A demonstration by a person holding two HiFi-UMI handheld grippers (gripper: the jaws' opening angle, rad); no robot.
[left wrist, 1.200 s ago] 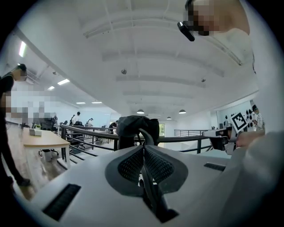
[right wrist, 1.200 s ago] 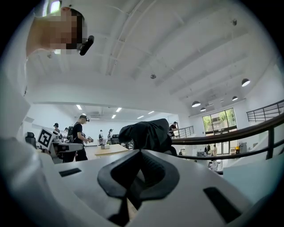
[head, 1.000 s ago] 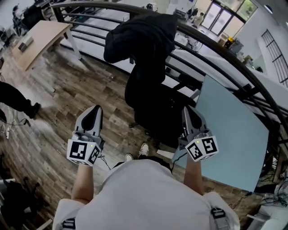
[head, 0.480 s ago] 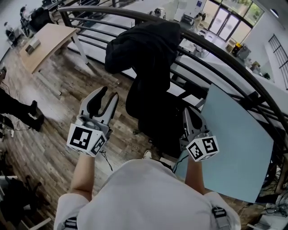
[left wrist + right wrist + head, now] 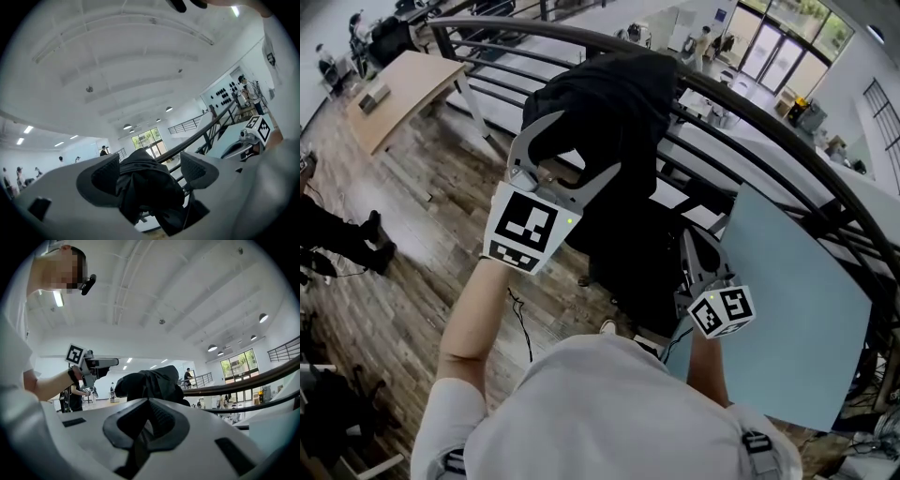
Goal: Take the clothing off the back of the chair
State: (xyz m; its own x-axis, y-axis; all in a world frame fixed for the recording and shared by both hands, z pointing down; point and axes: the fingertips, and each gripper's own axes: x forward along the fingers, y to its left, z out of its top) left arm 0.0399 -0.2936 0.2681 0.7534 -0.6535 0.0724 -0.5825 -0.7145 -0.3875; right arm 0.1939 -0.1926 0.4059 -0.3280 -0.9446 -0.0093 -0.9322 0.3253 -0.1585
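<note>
Now my left claw [image 5: 586, 141] is up by the top of the chair [image 5: 614, 234]. Its jaws have just been opening and stand well apart, with nothing pressed between the pads. The black clothing [image 5: 614, 98] is draped over the chair's back and lies in line between those jaws, though I cannot tell whether they touch it. My right claw [image 5: 698, 255] is low beside the chair's seat, jaws closed together on nothing.
</note>
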